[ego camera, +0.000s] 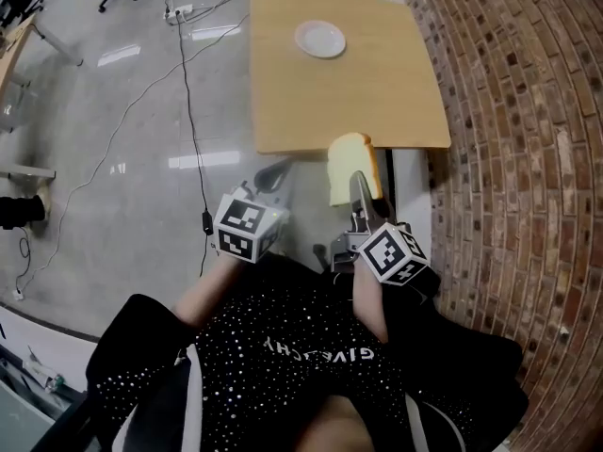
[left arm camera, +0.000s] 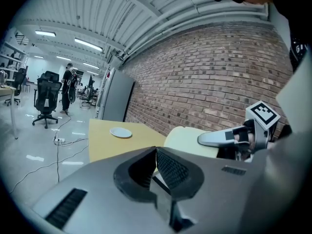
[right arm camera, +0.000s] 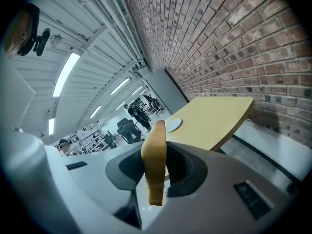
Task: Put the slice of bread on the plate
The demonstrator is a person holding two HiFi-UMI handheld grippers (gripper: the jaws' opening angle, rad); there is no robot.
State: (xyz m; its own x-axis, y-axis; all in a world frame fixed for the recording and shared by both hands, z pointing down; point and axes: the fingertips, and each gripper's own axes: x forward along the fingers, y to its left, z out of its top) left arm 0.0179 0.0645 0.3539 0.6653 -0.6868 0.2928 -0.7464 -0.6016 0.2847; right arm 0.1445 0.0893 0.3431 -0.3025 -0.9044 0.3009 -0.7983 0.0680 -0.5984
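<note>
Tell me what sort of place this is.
Probably an open-plan lab or workshop office: a bare brick wall, a polished concrete floor with trailing cables, and office chairs under ceiling strip lights.

The bread (ego camera: 341, 163) is a pale slice with a tan crust (top rounded). It stands on edge, pinched between the fingers (right arm camera: 183, 169) of the right gripper (ego camera: 358, 181), and most of it rises past their tips. The plate (ego camera: 320, 39), white and round, lies flat well beyond the fingertips, slightly to their left.
</note>
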